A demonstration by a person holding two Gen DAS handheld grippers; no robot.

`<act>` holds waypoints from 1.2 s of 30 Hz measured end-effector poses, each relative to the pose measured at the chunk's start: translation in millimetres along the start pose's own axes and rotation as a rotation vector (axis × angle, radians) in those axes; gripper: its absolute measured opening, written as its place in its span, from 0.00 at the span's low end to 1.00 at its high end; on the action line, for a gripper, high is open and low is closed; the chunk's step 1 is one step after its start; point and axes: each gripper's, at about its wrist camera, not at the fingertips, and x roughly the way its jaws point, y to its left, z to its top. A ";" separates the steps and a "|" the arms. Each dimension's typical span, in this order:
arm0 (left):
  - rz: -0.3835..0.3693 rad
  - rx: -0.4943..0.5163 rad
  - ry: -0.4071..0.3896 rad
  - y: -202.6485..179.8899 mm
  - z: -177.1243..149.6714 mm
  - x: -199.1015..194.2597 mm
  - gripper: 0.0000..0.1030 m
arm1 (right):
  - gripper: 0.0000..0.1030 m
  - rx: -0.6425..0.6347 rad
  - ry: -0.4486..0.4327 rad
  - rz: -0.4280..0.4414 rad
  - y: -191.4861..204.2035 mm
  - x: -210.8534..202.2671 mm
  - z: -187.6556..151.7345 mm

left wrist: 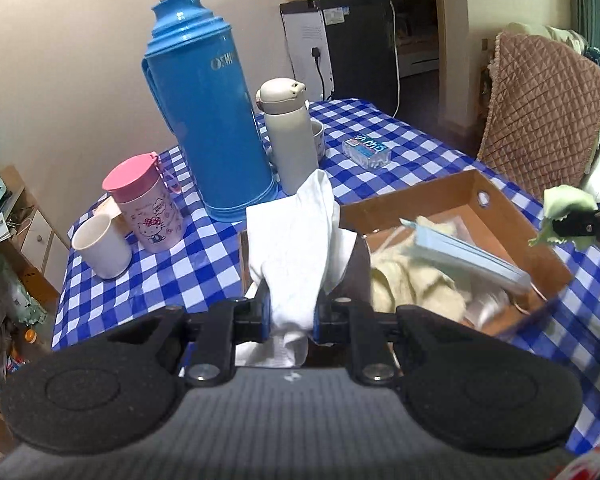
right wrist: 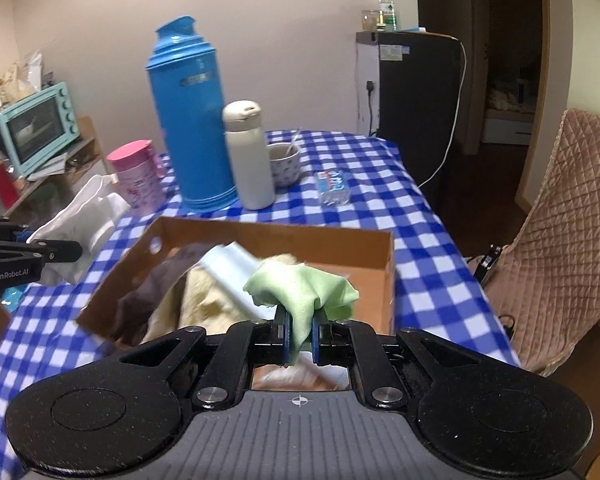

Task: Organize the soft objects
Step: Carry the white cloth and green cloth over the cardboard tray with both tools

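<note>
Your left gripper (left wrist: 293,314), black with blue pads, carries a white cloth (left wrist: 296,240); your right gripper (right wrist: 299,340) carries a pale green cloth (right wrist: 304,292). Tablecloth (left wrist: 160,280): blue-and-white check. Cardboard box (right wrist: 332,248), centre frame: brown. Thermos (left wrist: 204,112): bright blue. Cup (left wrist: 148,208), left: pink with cartoon print. Oven (right wrist: 36,128), upper left: mint.

White cloth (left wrist: 296,240) and green cloth (right wrist: 304,292) bunched, raised over cardboard box (right wrist: 332,248).

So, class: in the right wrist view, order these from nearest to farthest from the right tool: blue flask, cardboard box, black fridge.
1. Cardboard box, directly ahead of the right tool.
2. Blue flask, behind the box, to the left.
3. Black fridge, beyond the table, to the right.
</note>
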 end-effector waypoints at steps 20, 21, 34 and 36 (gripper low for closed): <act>0.008 -0.007 0.154 -5.7 0.3 132.3 0.17 | 0.09 0.067 0.125 -0.042 -42.7 103.5 5.7; 0.009 -0.006 0.165 -6.2 -0.4 137.7 0.17 | 0.09 0.067 0.130 -0.044 -44.0 106.5 5.3; -0.034 -0.007 0.189 -2.4 0.5 145.0 0.38 | 0.10 0.081 0.164 -0.049 -51.8 128.8 5.2; -0.039 -0.004 0.179 -1.3 3.0 139.7 0.40 | 0.10 0.083 0.160 -0.040 -51.4 130.2 6.4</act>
